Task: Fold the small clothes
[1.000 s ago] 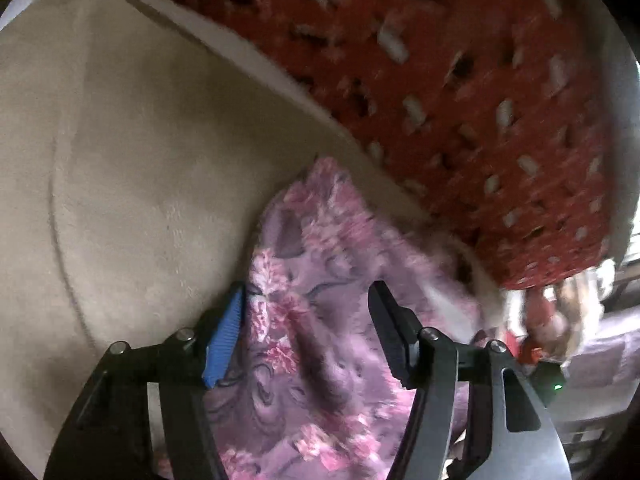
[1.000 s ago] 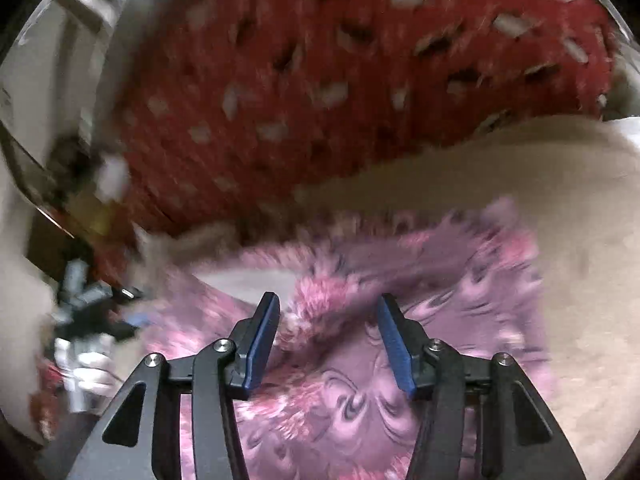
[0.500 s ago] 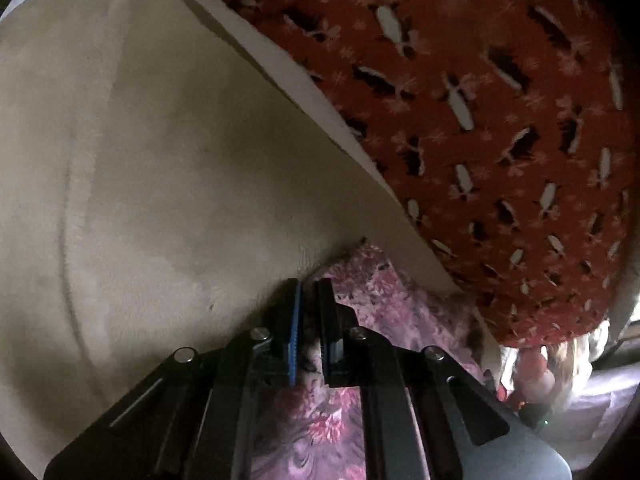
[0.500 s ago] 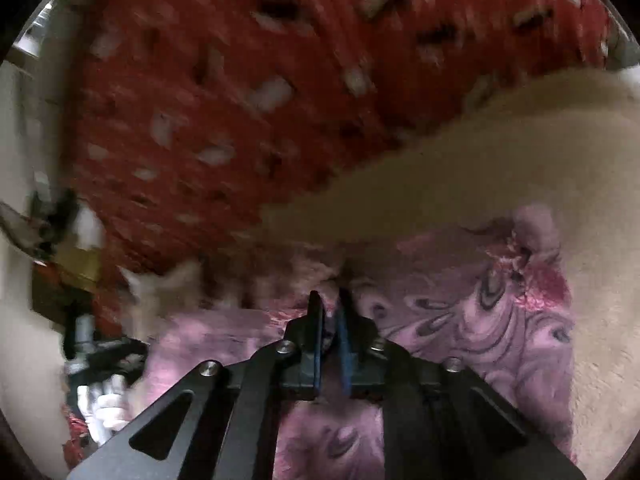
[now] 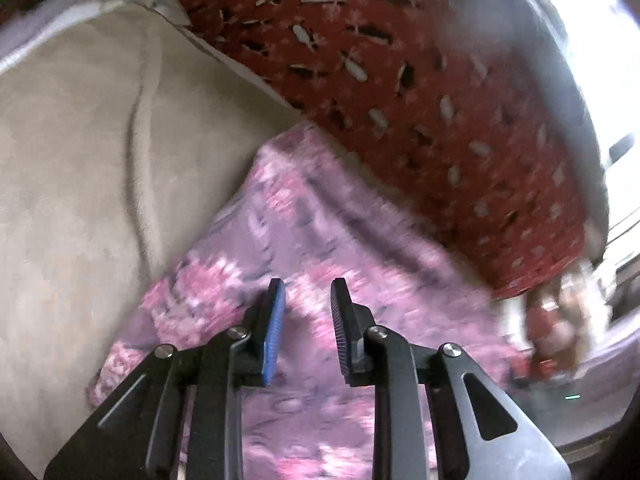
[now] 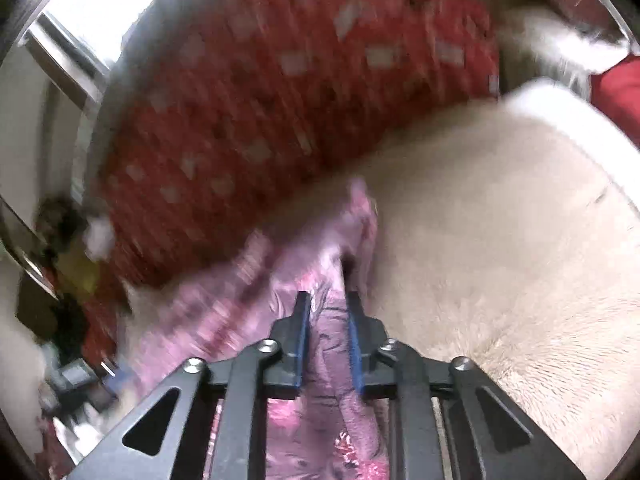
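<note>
My left tongs [image 5: 307,290] stood narrowly parted over the floral garment [image 5: 304,232]; my right tongs [image 6: 327,300] pinched its ridge, beside the red quilt [image 5: 420,80]. Folding looked barely begun, garment rumpled.

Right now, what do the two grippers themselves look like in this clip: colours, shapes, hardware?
Both are matte black plastic linkages with triangular cut-outs and round silver bolts at the joints. The left gripper has one bright blue ribbed pad and one dark ribbed pad on its fingers. The right gripper shows blue pads on both fingers. No cables, markings, hands or sleeves are visible.
</note>
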